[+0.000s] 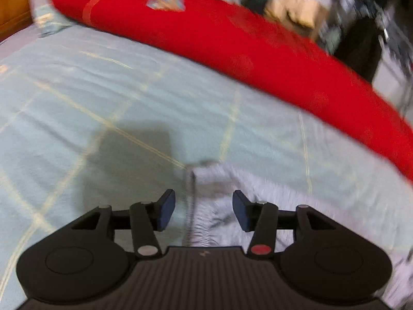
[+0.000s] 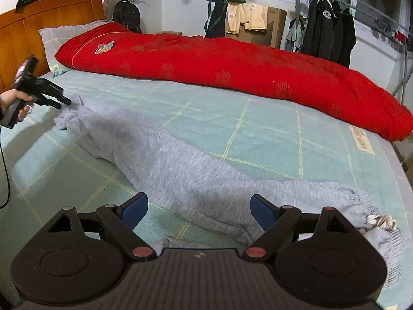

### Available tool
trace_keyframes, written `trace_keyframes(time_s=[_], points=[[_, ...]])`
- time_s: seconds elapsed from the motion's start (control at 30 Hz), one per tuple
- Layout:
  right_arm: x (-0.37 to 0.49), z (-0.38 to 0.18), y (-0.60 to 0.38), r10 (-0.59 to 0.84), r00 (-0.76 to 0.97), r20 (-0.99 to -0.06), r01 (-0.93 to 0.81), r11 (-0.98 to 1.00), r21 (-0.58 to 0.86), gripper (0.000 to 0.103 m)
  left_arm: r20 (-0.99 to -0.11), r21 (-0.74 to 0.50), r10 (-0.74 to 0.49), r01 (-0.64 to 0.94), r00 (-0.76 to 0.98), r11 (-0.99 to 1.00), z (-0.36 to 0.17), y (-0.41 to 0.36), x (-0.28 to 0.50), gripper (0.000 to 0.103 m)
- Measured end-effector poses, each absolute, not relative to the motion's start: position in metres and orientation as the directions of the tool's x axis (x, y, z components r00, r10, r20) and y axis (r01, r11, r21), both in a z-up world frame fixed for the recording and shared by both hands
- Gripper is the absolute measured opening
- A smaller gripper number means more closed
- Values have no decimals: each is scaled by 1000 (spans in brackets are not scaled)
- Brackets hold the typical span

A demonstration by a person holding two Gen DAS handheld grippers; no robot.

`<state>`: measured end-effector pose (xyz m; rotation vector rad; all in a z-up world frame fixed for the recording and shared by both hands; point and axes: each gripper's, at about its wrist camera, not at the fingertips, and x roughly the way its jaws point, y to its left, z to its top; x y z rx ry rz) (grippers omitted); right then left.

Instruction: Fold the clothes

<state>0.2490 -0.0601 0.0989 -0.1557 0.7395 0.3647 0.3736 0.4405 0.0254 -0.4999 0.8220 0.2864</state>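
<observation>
Grey fleece trousers (image 2: 180, 170) lie stretched out on the pale green checked bed sheet (image 2: 258, 129), with the white drawstring (image 2: 382, 221) at the near right. My right gripper (image 2: 199, 211) hovers open over the waist end, nothing between its pads. In the left wrist view, which is blurred, the trouser leg end (image 1: 258, 180) lies under my left gripper (image 1: 204, 210). Its jaws stand apart and the ribbed edge runs between them without being pinched. From the right wrist view a hand (image 2: 15, 100) holds the left gripper (image 2: 62, 102) at the far leg end.
A long red quilt (image 2: 232, 69) lies along the far side of the bed, with a grey pillow (image 2: 59, 36) and wooden headboard (image 2: 31, 25) behind it. Dark jackets on a rack (image 2: 330, 31), a cardboard box (image 2: 273, 25) and a backpack (image 2: 127, 15) stand beyond the bed.
</observation>
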Motion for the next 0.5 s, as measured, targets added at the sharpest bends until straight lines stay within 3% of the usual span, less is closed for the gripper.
trace_keyframes(time_s=[0.1,0.3,0.5], points=[[253,97,-59,284,677,-679,-380,925,8,90,-735,-418,-33,-413,678,809,24,443,351,62],[253,94,-56,303,671,-677,-397,918,18,90,-728,-594,-195,-463,657,658,-29,426,323,62],[249,98,-57,288,676,-678,-387,922,6,90,-629,-700,-192,-442,753,560,-51,426,326,64]])
